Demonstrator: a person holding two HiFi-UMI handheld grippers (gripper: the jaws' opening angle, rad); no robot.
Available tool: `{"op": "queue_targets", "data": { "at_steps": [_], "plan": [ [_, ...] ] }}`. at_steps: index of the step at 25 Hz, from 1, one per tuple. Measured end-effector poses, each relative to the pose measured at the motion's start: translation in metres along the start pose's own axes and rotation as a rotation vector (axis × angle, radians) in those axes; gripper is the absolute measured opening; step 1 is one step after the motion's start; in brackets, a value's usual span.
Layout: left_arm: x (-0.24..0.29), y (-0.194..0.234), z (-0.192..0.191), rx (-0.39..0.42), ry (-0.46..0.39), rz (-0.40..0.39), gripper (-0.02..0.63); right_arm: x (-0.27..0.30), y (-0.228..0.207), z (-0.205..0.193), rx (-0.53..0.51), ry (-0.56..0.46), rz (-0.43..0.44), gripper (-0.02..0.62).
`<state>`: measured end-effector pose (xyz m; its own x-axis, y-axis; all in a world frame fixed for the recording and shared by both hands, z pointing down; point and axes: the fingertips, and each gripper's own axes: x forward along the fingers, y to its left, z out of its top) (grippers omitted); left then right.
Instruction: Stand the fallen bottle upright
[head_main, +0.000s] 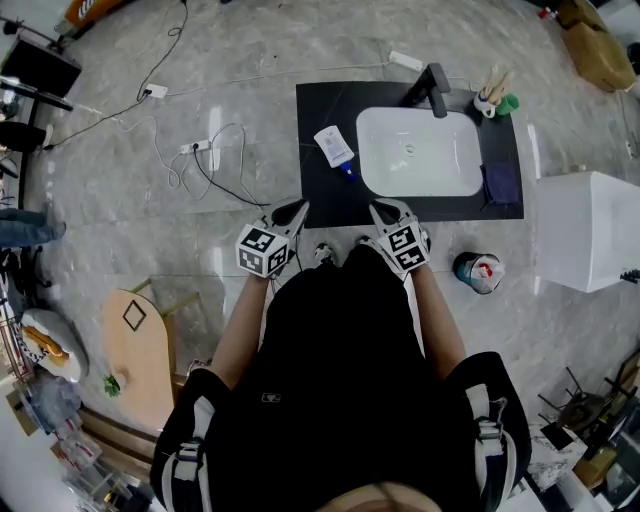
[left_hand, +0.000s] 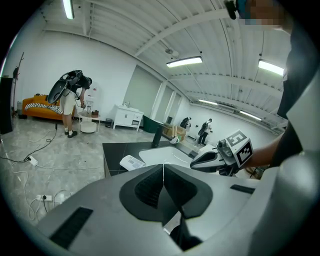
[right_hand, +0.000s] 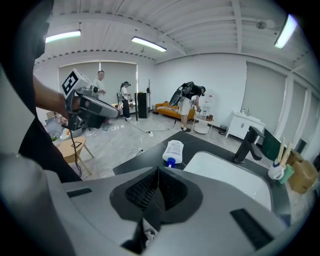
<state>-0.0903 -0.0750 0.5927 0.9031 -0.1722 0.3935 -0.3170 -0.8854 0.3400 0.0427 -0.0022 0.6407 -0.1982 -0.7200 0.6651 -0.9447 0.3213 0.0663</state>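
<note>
A large studio room with a grey stone-patterned floor and cables lying across it holds a black tabletop set with a white sink basin and a dark faucet behind it. A cup of brushes stands at the far right corner.

The bottle, white with a blue cap, lies on its side on the tabletop, just beside the left rim of the basin, cap end pointing toward the near edge. Nothing touches it.

The left claw is closed with its pads pressed together and nothing between them. The right claw is likewise closed and empty. In the head view both hover side by side at the near edge of the tabletop, the left one nearer the bottle's side and the right one in front of the basin, each well short of the bottle.

As a judgement, the task has not really begun: the bottle is not yet gripped, lifted or turned. What is left appears to be everything that matters: opening a claw, reaching across to the bottle's body, closing on it, tipping it onto its base, and letting go once it stands steady on the black surface.
</note>
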Motion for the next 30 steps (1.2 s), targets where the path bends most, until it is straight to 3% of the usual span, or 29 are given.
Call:
{"op": "queue_targets", "data": {
  "at_steps": [18, 30],
  "plan": [
    [0.028, 0.018, 0.034, -0.042, -0.022, 0.116, 0.015, 0.039, -0.040, 0.006, -0.077, 0.032, 0.153, 0.063],
    [0.033, 0.020, 0.031, -0.086, -0.041, 0.226, 0.015, 0.065, -0.051, -0.012, -0.150, 0.065, 0.273, 0.063]
  ]
}}
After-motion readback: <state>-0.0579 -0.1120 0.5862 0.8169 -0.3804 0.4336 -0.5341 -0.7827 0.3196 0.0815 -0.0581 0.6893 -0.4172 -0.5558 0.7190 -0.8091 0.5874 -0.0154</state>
